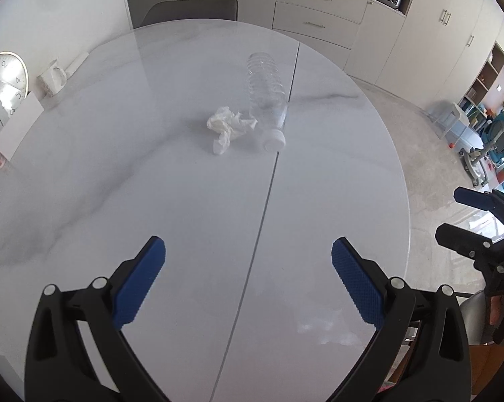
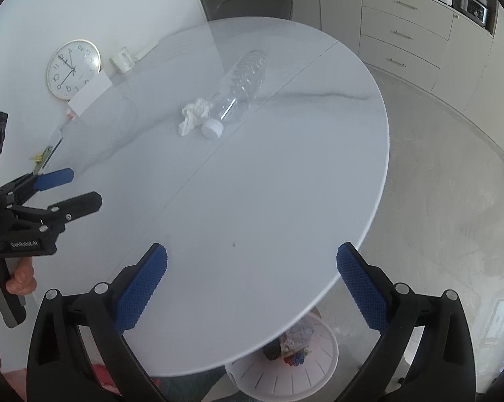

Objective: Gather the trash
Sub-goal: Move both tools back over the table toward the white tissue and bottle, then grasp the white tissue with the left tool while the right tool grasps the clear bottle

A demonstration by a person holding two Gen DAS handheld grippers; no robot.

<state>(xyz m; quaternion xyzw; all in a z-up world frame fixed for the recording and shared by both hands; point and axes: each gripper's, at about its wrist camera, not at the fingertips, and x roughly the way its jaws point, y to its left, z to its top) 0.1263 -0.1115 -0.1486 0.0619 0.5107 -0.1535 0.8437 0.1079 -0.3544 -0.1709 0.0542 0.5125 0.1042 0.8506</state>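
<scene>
Bottle [image 1: 267, 92] flat — cap twd cam

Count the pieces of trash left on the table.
2. A crumpled tissue near the table's middle, and an empty plastic bottle lying on its side just beside it. Nothing else on the tabletop looks like trash.

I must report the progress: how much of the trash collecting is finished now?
Done: some trash already lies in the white bin under the table. In hand: nothing; left tongs and right tongs are open and empty. Left: the crumpled tissue and the capped plastic bottle on the table.
</scene>
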